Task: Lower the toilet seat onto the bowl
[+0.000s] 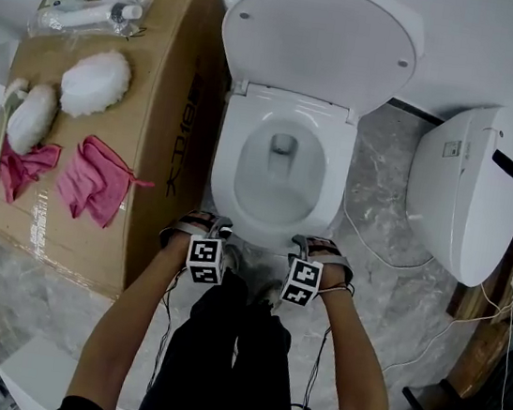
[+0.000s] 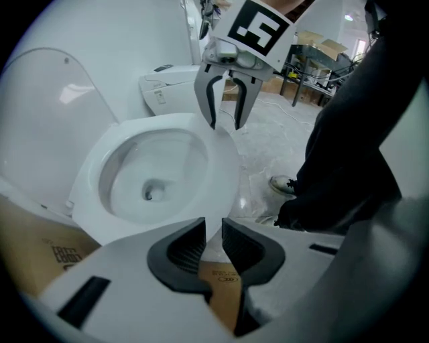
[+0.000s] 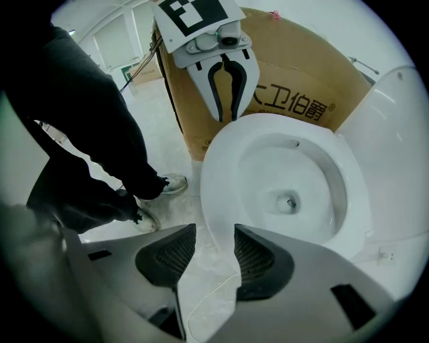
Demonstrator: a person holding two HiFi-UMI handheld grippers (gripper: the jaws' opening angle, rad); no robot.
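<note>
Nearest the head camera, both forearms reach straight forward and down, with the wrists level with each other and each marker cube facing up. The left tongs point(image 1: 205, 223) point steeply down at the front-left corner of the toilet. In the left gripper view the left tongs point(image 2: 213, 229) stand at a narrow gap with nothing between the pads; only the seat's edge and the floor show through. The right tongs point(image 1: 317, 248) point straight down at the front-right corner. In the right gripper view the right tongs point(image 3: 214, 236) stand wide and empty, with floor point(image 3: 201, 281) visible in the gap. The toilet seat point(image 1: 233, 163) lies flat on the bowl point(image 1: 281, 170), directly ahead of and just below both tips. Its long axis runs away from the person toward the hinge. Each hand is about equally near the front edge, one on either side of that axis. Each gripper view shows the opposite tongs at the seat's front rim; whether the tips touch it cannot be determined. Beyond the hinge, the lid point(image 1: 318, 37) stands raised and tilted back, with two small bumpers showing on its underside. Judged from this layout, the seat is already down, and no grasp appears to be required. A cardboard carton point(image 1: 156, 147) stands just beside the toilet on the left.
</note>
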